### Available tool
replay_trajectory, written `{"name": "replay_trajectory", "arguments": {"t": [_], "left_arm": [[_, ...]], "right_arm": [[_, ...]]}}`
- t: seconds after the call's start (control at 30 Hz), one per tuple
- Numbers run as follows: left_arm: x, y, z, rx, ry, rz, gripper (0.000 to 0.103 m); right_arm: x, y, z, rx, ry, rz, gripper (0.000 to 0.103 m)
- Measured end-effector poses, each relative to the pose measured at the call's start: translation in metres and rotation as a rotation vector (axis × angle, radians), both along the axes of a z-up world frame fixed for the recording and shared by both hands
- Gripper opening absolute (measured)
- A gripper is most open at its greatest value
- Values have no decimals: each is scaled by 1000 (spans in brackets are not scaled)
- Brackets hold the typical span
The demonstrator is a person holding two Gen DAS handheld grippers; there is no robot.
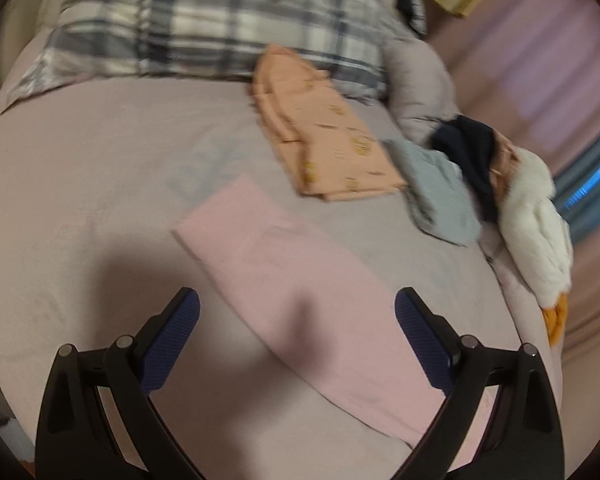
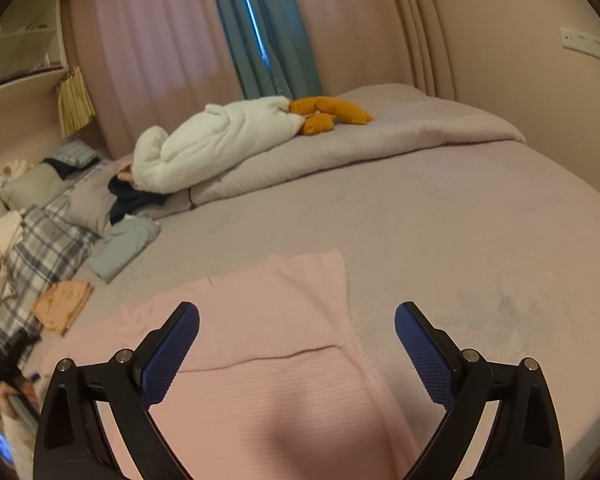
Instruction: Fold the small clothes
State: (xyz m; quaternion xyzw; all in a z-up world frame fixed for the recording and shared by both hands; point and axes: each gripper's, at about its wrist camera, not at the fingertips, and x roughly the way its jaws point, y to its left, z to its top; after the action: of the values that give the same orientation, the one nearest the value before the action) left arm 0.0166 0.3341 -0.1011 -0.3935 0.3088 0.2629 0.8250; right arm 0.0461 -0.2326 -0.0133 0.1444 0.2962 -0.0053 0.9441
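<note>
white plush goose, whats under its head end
The white plush goose lies on the folded grey duvet. Its head end rests over a dark navy garment, with a bit of peach fabric peeking out. How far they continue beneath is covered.

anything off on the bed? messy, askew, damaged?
Nothing damaged or spilled. The pink garment lies flat, folded. The peach garment is folded but half up on the plaid pillow. The dark garment is still bunched against the white plush. Both grippers open, empty.
</note>
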Motion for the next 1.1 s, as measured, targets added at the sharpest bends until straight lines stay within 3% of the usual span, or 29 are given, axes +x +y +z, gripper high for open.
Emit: {"name": "replay_trajectory", "arguments": {"t": [0.17, 0.37, 0.5, 0.57, 0.6, 0.67, 0.77, 0.87, 1.1], "left_arm": [[-1, 24, -27, -119, 22, 43, 90], [4, 37, -37, -169, -13, 58, 82], [10, 40, -42, -184, -33, 60, 51], [8, 46, -45, -219, -69, 76, 28], [9, 51, -51, -278, -105, 69, 9], [9, 54, -60, -352, -122, 69, 8], [11, 44, -45, -258, -110, 62, 7], [13, 25, -14, -146, -150, 8, 7], [15, -23, 47, -37, -256, -127, 7]], "right_arm": [[-6, 18, 5, 16, -20, 15, 98], [-12, 40, 9, -18, -48, 27, 98], [-12, 42, 6, 2, -41, 41, 98], [-10, 41, 4, 18, -35, 39, 98], [-9, 41, 3, 21, -33, 36, 98], [-10, 43, 2, 24, -33, 31, 98], [-12, 43, 1, 38, -33, 24, 98], [-14, 42, 1, 55, -33, 25, 98], [-16, 41, 2, 52, -30, 15, 98]]}}
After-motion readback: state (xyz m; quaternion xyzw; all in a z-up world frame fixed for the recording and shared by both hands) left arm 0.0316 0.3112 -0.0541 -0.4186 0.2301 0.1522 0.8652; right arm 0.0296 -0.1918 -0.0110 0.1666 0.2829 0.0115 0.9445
